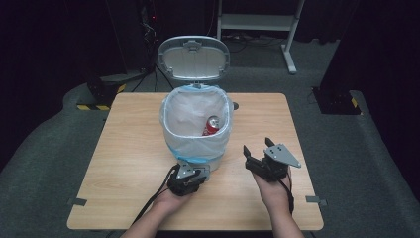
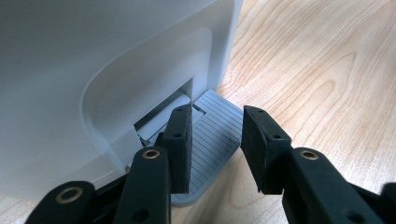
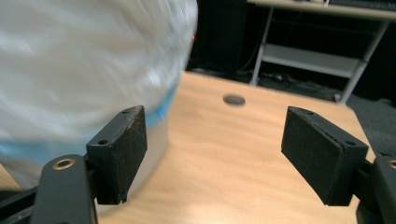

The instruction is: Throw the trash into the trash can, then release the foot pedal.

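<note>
A white pedal bin (image 1: 197,144) stands mid-table, lined with a translucent bag. Its lid (image 1: 194,57) is up. A red can (image 1: 212,125) lies inside. My left gripper (image 1: 194,172) is at the foot of the bin on the near side. In the left gripper view the left gripper (image 2: 215,140) is open, its jaws over the grey ribbed pedal (image 2: 212,114) with nothing between them. My right gripper (image 1: 256,146) is to the right of the bin, off the table and open wide. In the right gripper view the right gripper (image 3: 215,154) is empty, with the bagged bin (image 3: 84,70) blurred at its left.
The wooden table (image 1: 124,158) has a small dark hole (image 1: 235,105) behind the bin on the right. A white desk frame (image 1: 257,22) and dark stands (image 1: 337,99) are on the floor beyond the far edge.
</note>
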`<state>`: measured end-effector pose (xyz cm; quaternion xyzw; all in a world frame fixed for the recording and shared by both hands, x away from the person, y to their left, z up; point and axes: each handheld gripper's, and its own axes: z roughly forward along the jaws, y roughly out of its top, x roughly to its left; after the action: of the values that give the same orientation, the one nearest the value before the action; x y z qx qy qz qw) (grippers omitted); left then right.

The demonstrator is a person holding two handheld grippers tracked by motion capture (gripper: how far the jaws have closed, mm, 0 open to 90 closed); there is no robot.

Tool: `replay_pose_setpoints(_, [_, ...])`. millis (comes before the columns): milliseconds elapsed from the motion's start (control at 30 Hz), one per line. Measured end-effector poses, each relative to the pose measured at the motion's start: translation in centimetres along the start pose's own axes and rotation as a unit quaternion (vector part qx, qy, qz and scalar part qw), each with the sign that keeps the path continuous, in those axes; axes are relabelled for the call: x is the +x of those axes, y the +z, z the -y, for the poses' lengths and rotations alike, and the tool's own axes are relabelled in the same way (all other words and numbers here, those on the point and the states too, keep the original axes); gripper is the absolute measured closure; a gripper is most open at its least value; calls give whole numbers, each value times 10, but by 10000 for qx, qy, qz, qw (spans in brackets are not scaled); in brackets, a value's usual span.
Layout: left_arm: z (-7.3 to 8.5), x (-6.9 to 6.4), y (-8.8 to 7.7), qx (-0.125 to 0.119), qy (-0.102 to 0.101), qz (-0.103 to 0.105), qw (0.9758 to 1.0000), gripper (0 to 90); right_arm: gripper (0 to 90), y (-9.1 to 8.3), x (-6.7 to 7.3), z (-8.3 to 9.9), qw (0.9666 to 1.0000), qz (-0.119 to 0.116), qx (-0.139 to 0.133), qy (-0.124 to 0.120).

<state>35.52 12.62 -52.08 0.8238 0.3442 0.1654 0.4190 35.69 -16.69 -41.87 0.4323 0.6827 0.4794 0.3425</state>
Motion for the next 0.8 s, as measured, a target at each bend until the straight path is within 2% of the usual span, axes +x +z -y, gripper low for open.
replay_pose_setpoints(33, [0,0,0,2,-5,5,10000,635,224,1,-2,6,10000,13,67,6])
replay_pose_setpoints(67, [0,0,0,3,-10,8,10000,635,225,5,-7,19,9997,78,247,7])
replay_pose_setpoints(167, [0,0,0,1,-12,11,10000,636,230,8,-11,30,9990,143,416,39])
replay_pose_setpoints(233, [0,0,0,4,-12,7,10000,636,237,12,-20,48,9971,289,686,124])
replay_pose_setpoints(267, [0,0,0,4,-12,7,10000,636,237,12,-20,48,9971,289,686,124])
replay_pose_setpoints(300, [0,0,0,-1,-8,-2,10000,636,238,14,-24,58,9960,340,795,224])
replay_pose_setpoints(333, [0,0,0,-1,-8,-2,10000,635,238,14,-24,58,9960,340,795,224])
replay_pose_setpoints(367, [0,0,0,1,-12,-6,10000,636,238,16,-29,68,9948,391,905,257])
replay_pose_setpoints(533, [0,0,0,-6,-14,-14,10000,636,239,18,-38,82,9918,459,1149,330])
replay_pose_setpoints(700, [0,0,0,-13,-22,-9,10000,636,240,18,-43,86,9902,487,1260,345])
replay_pose_setpoints(800, [0,-2,0,-14,38,-11,10000,624,239,20,-45,89,9890,503,1339,385])
